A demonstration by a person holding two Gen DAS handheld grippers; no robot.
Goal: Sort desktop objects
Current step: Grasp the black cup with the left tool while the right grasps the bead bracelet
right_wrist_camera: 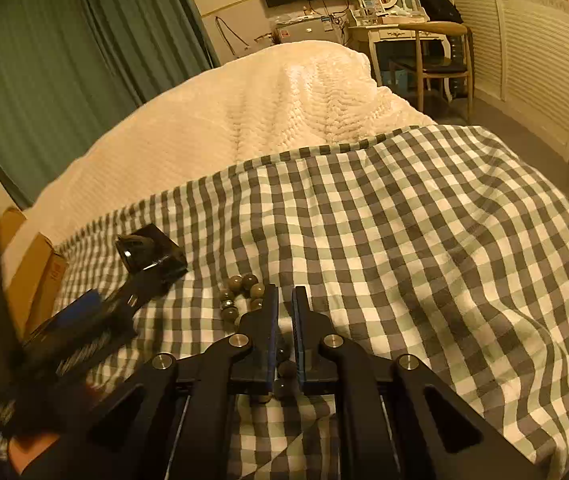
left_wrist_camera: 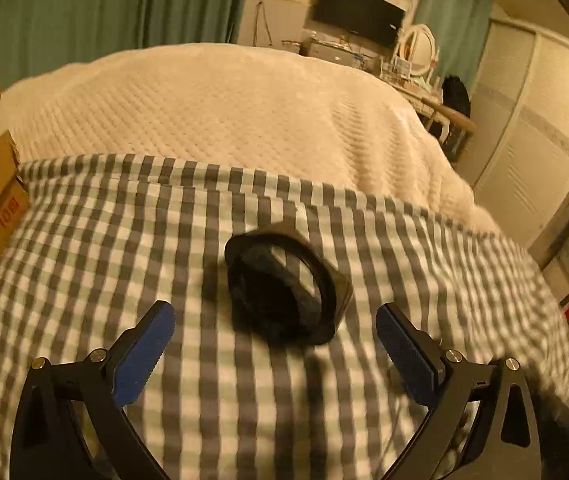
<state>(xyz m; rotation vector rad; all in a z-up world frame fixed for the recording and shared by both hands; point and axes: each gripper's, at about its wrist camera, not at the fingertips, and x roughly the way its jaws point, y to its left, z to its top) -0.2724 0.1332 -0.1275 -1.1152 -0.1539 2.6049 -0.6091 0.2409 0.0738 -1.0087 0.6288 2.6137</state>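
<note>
One right gripper (right_wrist_camera: pixel 284 294) is nearest, its jaws drawn almost together around a single bead bracelet (right_wrist_camera: pixel 240 294); roughly eight beads show (others are hidden under the fingers). The bracelet lies on the checked cloth (right_wrist_camera: pixel 424 240), its loop running away from the camera. One left gripper (left_wrist_camera: pixel 275 318) hangs spread wide, holding nothing. Just beyond its fingertips one black container (left_wrist_camera: pixel 286 288) lies tipped on its side, mouth facing the camera; its contents are too dark to tell. Farther off lies a cream blanket (left_wrist_camera: pixel 212 100).
</note>
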